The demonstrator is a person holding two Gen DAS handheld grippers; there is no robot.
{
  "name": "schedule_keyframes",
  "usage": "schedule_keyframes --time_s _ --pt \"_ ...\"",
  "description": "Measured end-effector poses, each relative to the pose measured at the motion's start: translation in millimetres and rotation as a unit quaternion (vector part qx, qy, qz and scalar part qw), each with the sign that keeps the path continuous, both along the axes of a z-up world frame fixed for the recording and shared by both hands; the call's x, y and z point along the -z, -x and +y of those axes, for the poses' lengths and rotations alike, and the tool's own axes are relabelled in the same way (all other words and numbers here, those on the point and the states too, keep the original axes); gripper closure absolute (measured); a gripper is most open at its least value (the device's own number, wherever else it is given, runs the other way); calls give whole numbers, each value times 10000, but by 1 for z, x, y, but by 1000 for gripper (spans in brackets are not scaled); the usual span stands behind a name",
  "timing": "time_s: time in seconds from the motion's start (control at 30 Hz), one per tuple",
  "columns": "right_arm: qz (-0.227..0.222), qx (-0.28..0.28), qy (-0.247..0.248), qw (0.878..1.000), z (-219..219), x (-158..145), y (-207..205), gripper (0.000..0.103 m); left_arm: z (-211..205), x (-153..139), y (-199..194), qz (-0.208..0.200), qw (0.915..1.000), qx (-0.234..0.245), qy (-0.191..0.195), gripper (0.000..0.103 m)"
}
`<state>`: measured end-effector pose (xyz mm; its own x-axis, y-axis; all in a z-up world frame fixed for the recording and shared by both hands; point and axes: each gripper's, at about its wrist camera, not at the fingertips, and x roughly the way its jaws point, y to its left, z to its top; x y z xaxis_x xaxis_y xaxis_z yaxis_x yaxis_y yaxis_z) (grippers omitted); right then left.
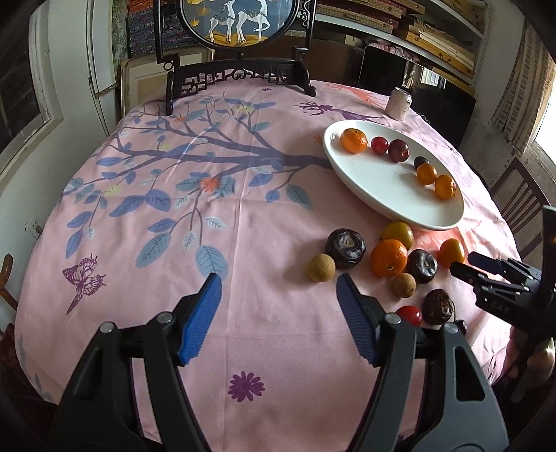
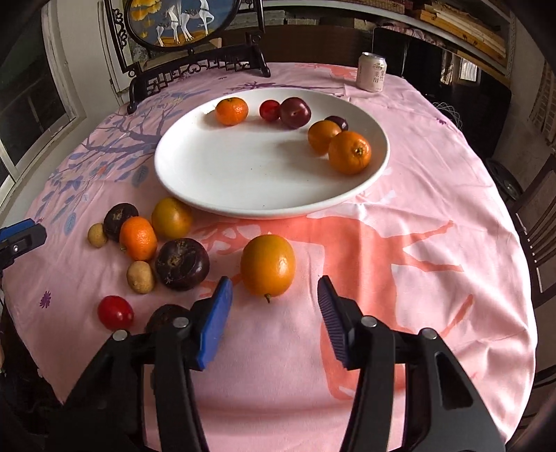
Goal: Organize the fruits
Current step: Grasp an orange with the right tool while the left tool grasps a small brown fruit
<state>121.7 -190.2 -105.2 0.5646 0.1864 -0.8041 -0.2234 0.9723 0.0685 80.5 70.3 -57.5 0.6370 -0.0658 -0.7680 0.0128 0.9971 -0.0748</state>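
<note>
A white oval plate (image 2: 243, 174) on the pink tablecloth holds several tangerines and dark plums. In front of it lies a loose cluster: a tangerine (image 2: 138, 238), a yellow-orange fruit (image 2: 171, 217), dark wrinkled fruits (image 2: 181, 264), two tan longans (image 2: 140, 277) and a red cherry tomato (image 2: 115, 313). A smooth orange fruit (image 2: 268, 266) lies alone just beyond my right gripper (image 2: 274, 281), which is open; its pads do not touch the fruit. My left gripper (image 1: 278, 278) stands open over bare cloth, left of a longan (image 1: 321, 267). The plate (image 1: 365, 194) and my right gripper (image 1: 464, 262) also show there.
A drink can (image 2: 372, 72) stands at the far right of the table. A dark carved stand with a round deer picture (image 1: 239, 21) stands at the far edge. Wooden chairs (image 1: 521, 194) stand to the right. The table edge curves close below both grippers.
</note>
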Motion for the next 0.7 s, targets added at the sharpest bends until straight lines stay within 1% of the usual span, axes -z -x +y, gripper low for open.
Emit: schedule_keyframes --time_s 0.03,0.1,0.2,0.33,0.4,0.47,0.5,0.53,0.57,0.63,0.67,0.7 --pt "21 -27 31 10000 2 3 -5 50 -1 1 0 18 10000 59 -29 33" --pt "113 -26 63 9999 6 11 -14 68 -5 4 0 68 9998 154 -77 32" --pt "75 -29 63 9999 7 6 -11 68 -10 11 -7 182 9996 184 -118 32" --pt "-57 -11 103 9999 3 -8 12 68 -21 22 -19 359 9987 369 21 32" --pt "-39 26 56 10000 -2 -10 20 68 -29 31 -28 490 9978 447 68 34" --pt "20 64 -46 10000 -9 -9 28 68 -36 40 -37 605 9969 492 93 51" --pt "35 91 -91 9999 -13 -9 31 68 -39 45 -42 691 9963 497 88 65" --pt "33 125 -130 9998 -17 -9 33 68 -40 49 -46 749 9959 492 87 71" --pt "21 157 -166 9997 -20 -9 36 68 -42 49 -48 637 9968 485 44 70" --pt "-13 224 -221 9995 -26 -12 40 68 -44 49 -53 630 9968 490 3 70" --pt "-32 254 -237 9994 -29 -13 42 68 -43 49 -54 613 9970 480 41 70" --pt "-48 272 -249 9993 -30 -14 43 68 -43 49 -55 608 9970 483 68 75"
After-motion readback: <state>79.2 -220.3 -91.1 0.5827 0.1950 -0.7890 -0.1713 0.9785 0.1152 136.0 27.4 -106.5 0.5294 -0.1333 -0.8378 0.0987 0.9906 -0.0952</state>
